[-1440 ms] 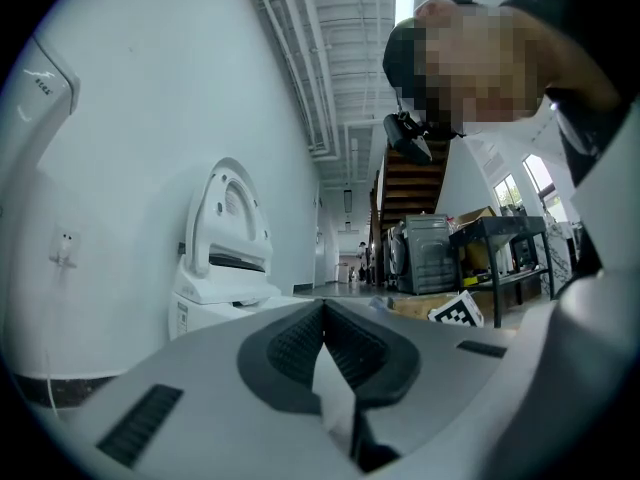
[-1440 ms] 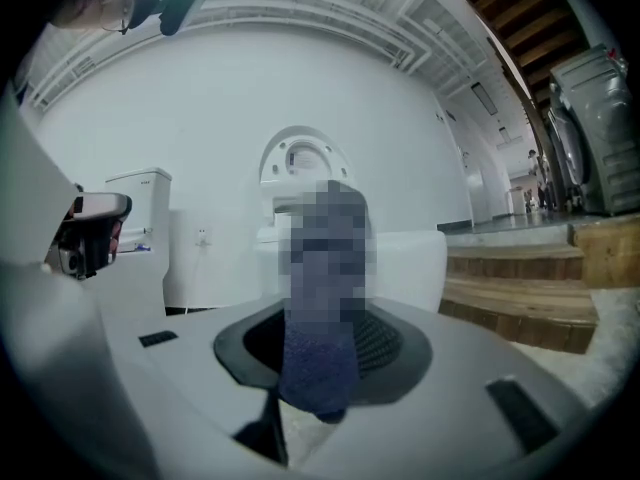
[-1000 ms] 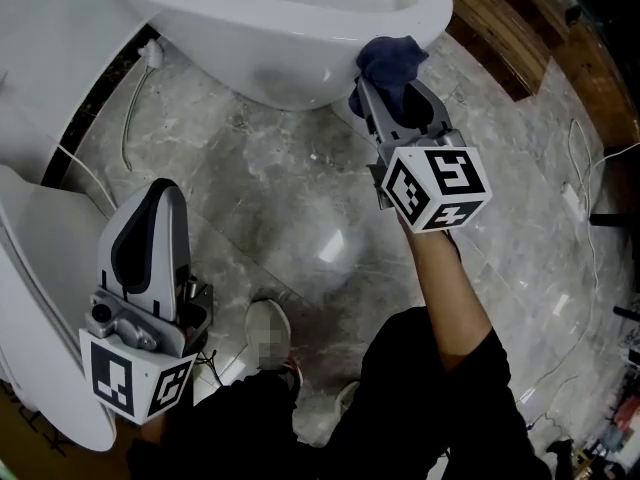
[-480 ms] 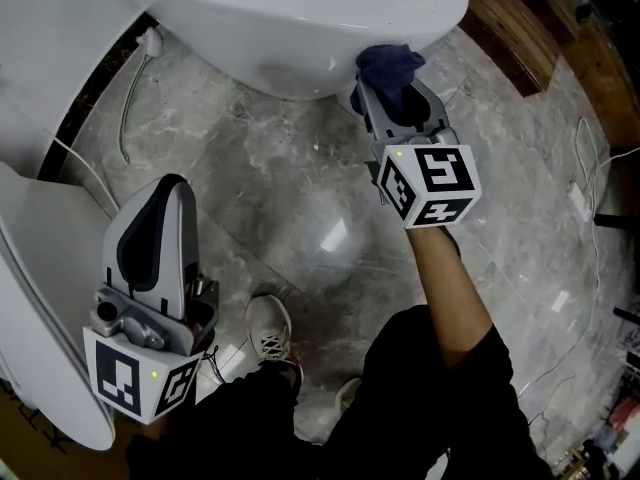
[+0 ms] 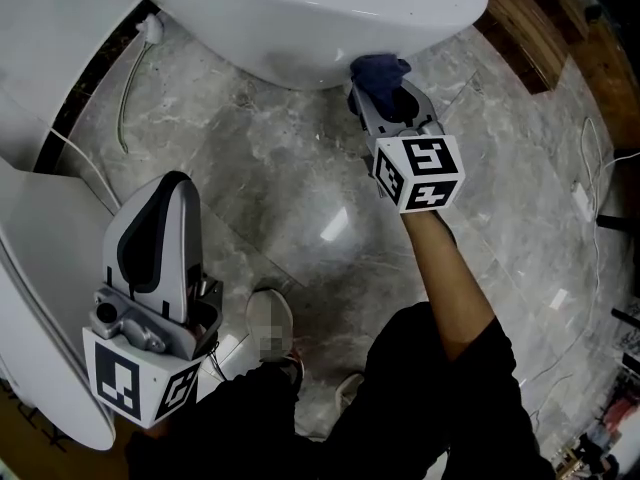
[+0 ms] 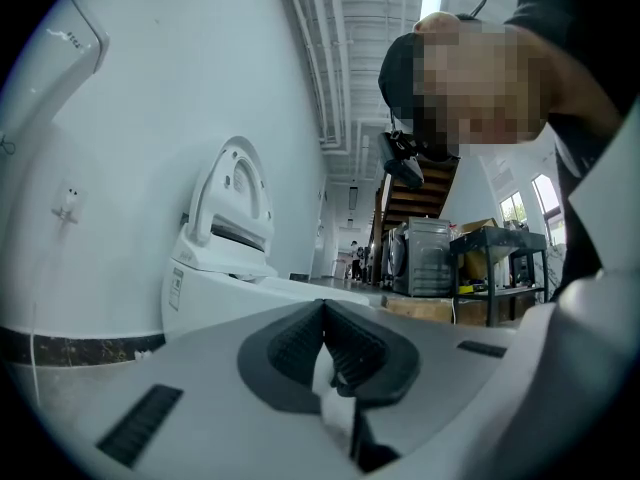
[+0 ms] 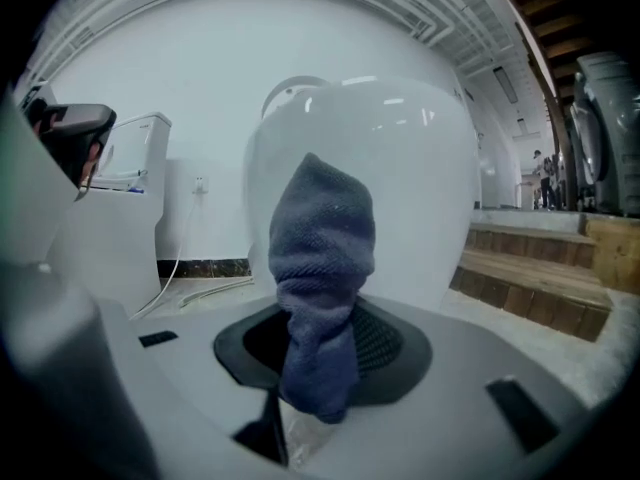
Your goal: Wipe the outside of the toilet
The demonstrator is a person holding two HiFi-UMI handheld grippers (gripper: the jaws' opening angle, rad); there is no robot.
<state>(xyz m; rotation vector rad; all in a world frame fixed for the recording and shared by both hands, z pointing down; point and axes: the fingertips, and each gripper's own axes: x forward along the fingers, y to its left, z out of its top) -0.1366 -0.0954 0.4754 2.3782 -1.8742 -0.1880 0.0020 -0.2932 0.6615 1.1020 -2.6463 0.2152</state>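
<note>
The white toilet bowl [image 5: 300, 18] fills the top of the head view and looms as a rounded wall [image 7: 400, 178] in the right gripper view. My right gripper [image 5: 385, 93] is shut on a dark blue cloth [image 5: 378, 71], whose bunched end [image 7: 320, 268] presses against the underside of the bowl's front. My left gripper [image 5: 160, 228] hangs low at the left, well away from the bowl, jaws shut with nothing between them [image 6: 325, 343].
Grey marble floor [image 5: 290, 168] lies under the bowl. A white cable [image 5: 125, 98] runs along the wall at left. Another white toilet [image 6: 225, 258] stands beside the left gripper. Wooden steps [image 5: 530, 38] rise at the upper right. The person's shoe [image 5: 268, 328] is below.
My right gripper with the cloth has slid slightly left and further under the bowl's front. The view has shifted, so the bowl sits higher in frame. The left gripper has barely moved.
</note>
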